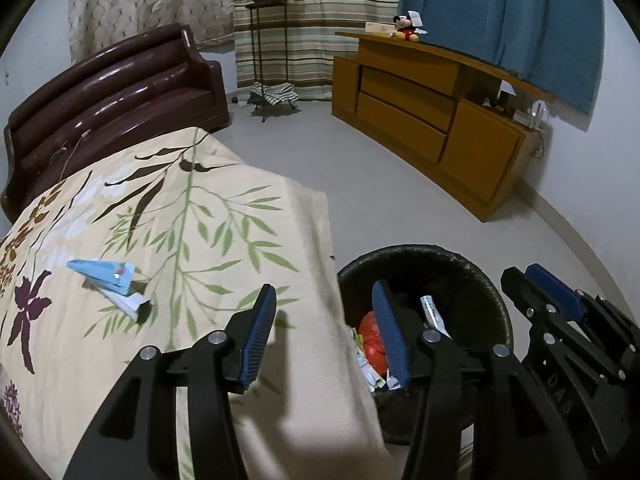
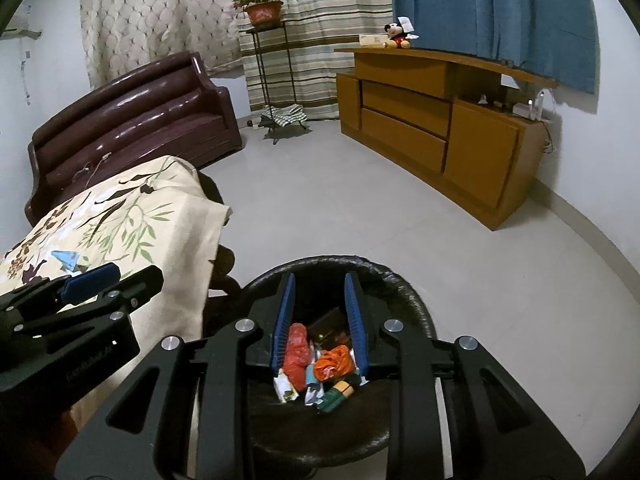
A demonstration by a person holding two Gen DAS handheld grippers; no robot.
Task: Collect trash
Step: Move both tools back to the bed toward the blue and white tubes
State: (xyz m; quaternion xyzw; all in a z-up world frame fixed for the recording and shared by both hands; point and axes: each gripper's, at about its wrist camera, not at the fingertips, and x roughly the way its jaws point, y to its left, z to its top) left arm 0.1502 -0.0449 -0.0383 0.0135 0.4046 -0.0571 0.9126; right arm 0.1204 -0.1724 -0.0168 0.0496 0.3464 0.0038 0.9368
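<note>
A blue and white wrapper [image 1: 110, 284] lies on the floral cloth [image 1: 168, 216] of the table; it also shows small in the right wrist view [image 2: 66, 259]. A black bin [image 1: 472, 280] stands on the floor to the right of the table and holds several wrappers [image 2: 316, 364], red, orange and green. My left gripper [image 1: 326, 308] is open and empty over the table's right edge, right of the wrapper. My right gripper [image 2: 320, 300] is open and empty directly above the bin [image 2: 404, 292].
A dark brown sofa [image 1: 116, 92] stands behind the table. A wooden cabinet [image 1: 432, 120] with a plush toy [image 1: 406, 28] lines the right wall. A plant stand [image 1: 268, 56] stands by the curtains. Grey floor [image 1: 340, 160] lies between them.
</note>
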